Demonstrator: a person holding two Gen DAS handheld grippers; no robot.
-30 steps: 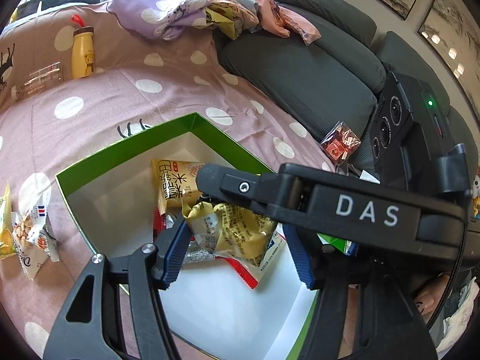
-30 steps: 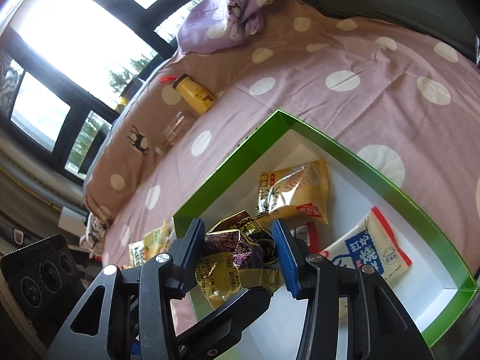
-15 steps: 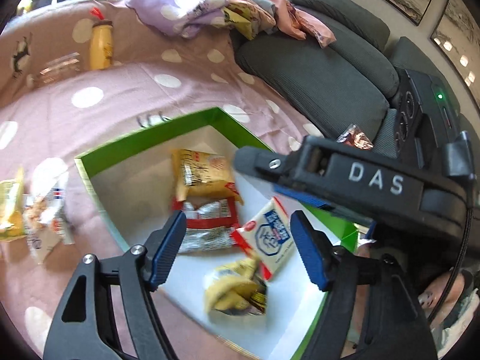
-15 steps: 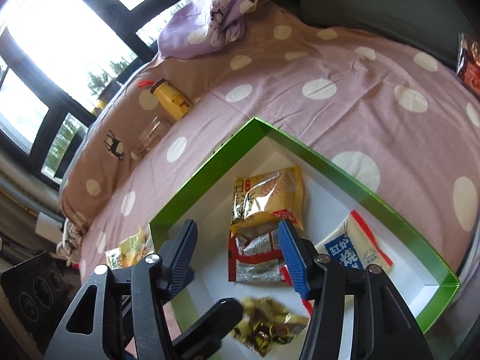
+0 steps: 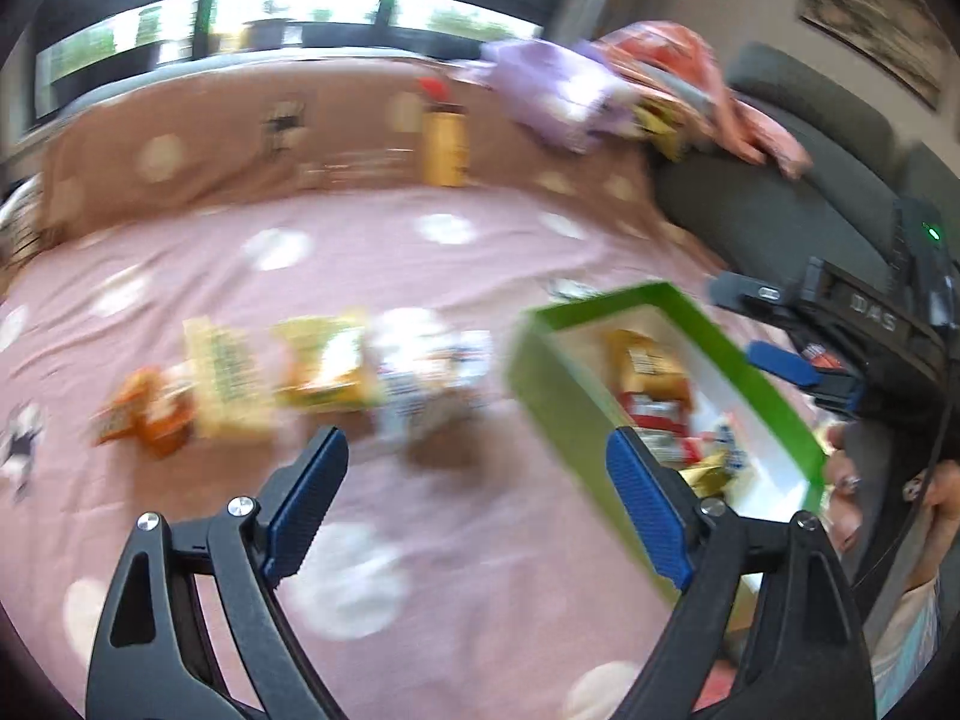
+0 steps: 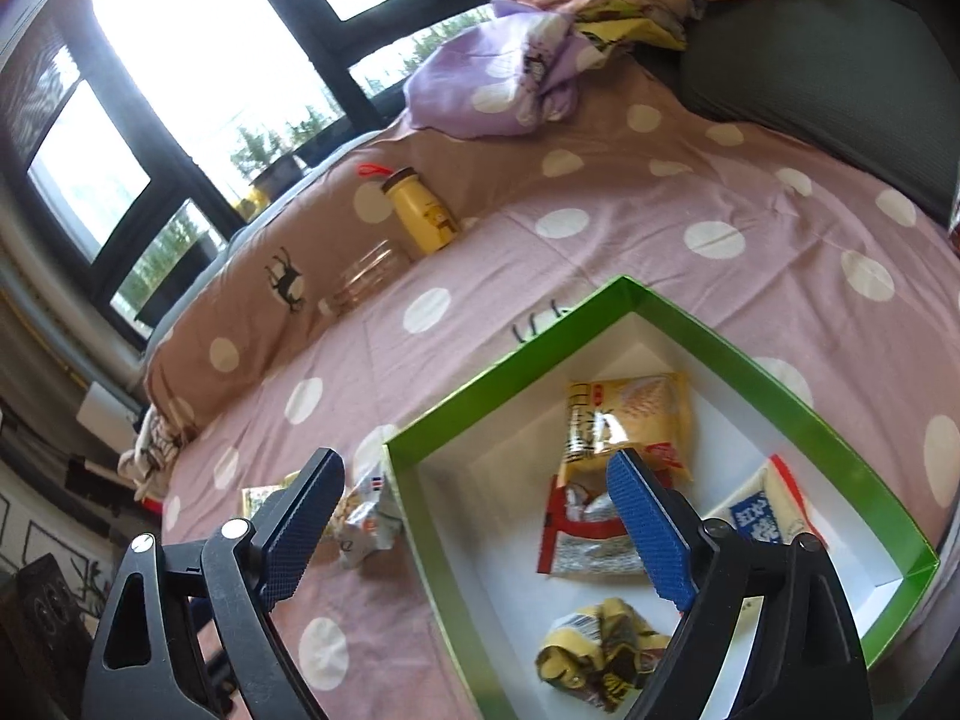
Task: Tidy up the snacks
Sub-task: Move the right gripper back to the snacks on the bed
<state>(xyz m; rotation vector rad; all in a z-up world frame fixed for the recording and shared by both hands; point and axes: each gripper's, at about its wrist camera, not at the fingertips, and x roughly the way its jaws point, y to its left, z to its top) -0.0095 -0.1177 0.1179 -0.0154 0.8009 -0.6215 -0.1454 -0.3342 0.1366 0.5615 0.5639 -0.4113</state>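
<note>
A green-rimmed white box (image 6: 510,360) lies on the pink dotted bedspread; it also shows in the left wrist view (image 5: 600,306). Inside lie a yellow packet (image 6: 630,414), a red-edged packet (image 6: 585,546), a blue-and-white packet (image 6: 762,510) and a crumpled yellow packet (image 6: 600,654). My right gripper (image 6: 474,528) is open and empty above the box's left wall. My left gripper (image 5: 477,504) is open and empty over the bedspread, left of the box. Several loose snack packets (image 5: 324,366) lie blurred in a row beyond it. The right gripper's body (image 5: 840,312) shows at the right.
A yellow bottle (image 6: 420,216) and a clear glass (image 6: 366,276) lie by the brown pillow. A purple cloth pile (image 6: 510,78) and a dark grey sofa (image 6: 840,54) stand at the back right. Loose packets (image 6: 360,516) lie left of the box.
Both grippers have opened and dropped their crumpled packets into the box. My left gripper has swung left, away from the box toward the loose snacks. The right has lifted slightly.
</note>
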